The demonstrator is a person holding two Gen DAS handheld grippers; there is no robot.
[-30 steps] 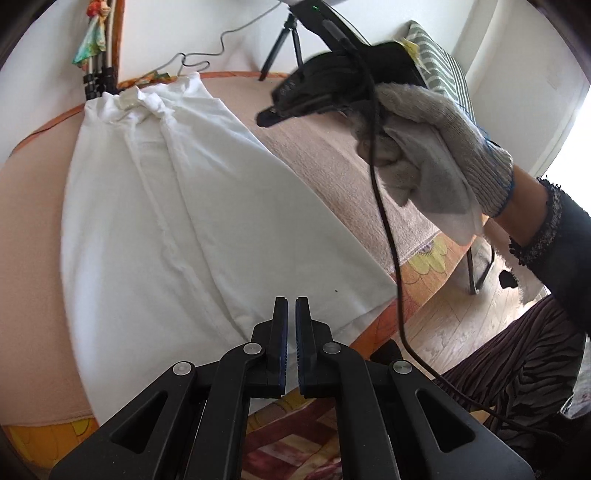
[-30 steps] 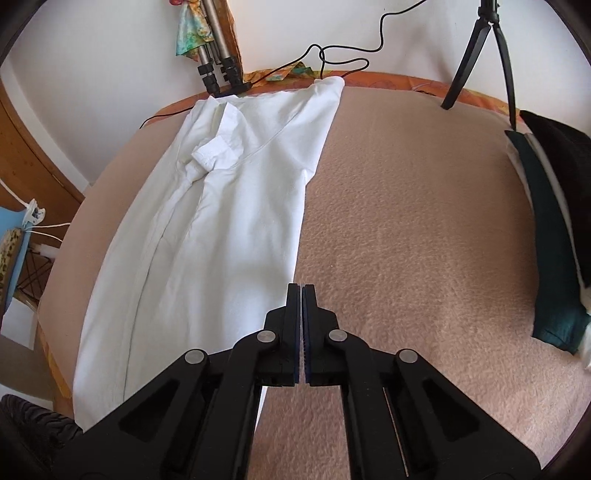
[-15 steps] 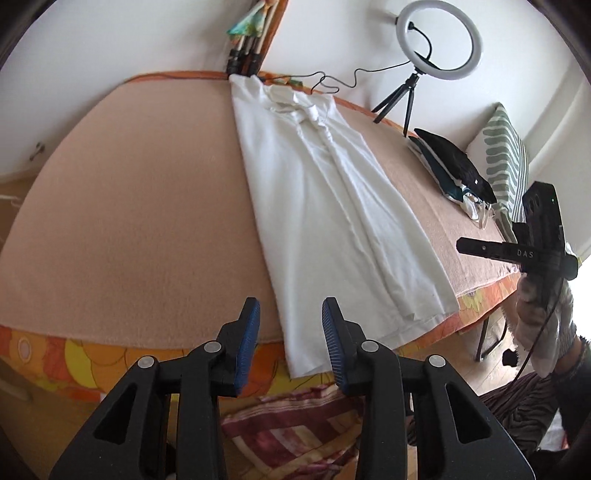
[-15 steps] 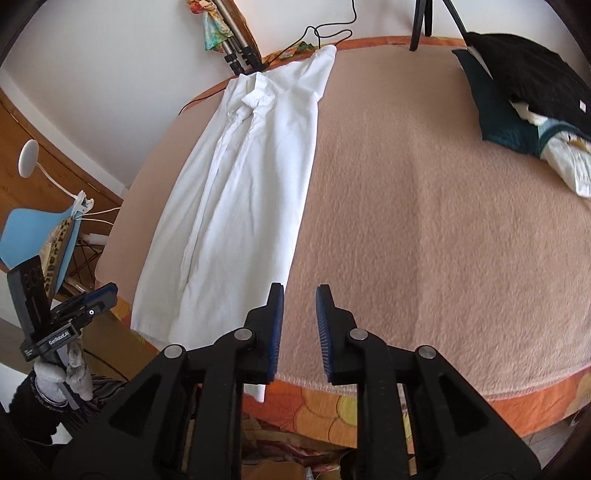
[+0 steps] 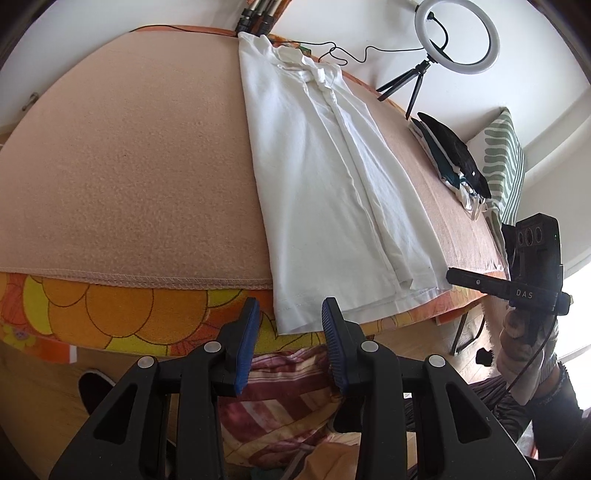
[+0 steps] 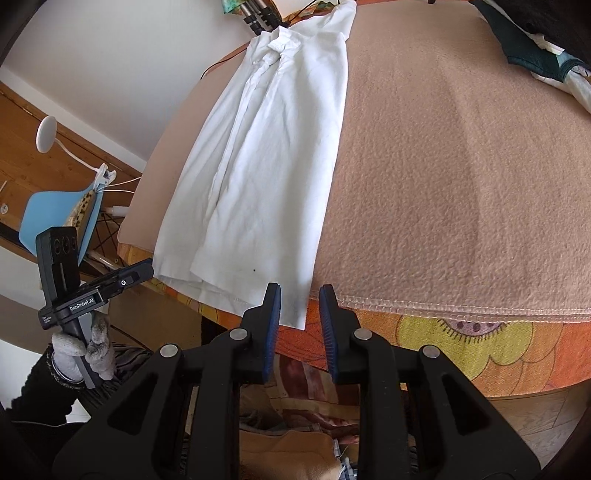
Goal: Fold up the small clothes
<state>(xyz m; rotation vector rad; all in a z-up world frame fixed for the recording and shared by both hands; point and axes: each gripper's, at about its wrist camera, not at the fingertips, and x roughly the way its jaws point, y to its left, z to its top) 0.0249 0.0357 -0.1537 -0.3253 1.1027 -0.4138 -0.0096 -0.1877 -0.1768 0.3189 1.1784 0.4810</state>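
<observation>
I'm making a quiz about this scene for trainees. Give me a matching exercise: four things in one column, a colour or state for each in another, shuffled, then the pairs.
Things:
1. white shirt
2. blanket
3. left tool
4. ring light

States:
A. open, holding nothing
B. standing on a small tripod
C. peach, covering the bed
D. lying long, hem over the near edge

Pairs: 1-D, 2-C, 3-A, 4-B
</observation>
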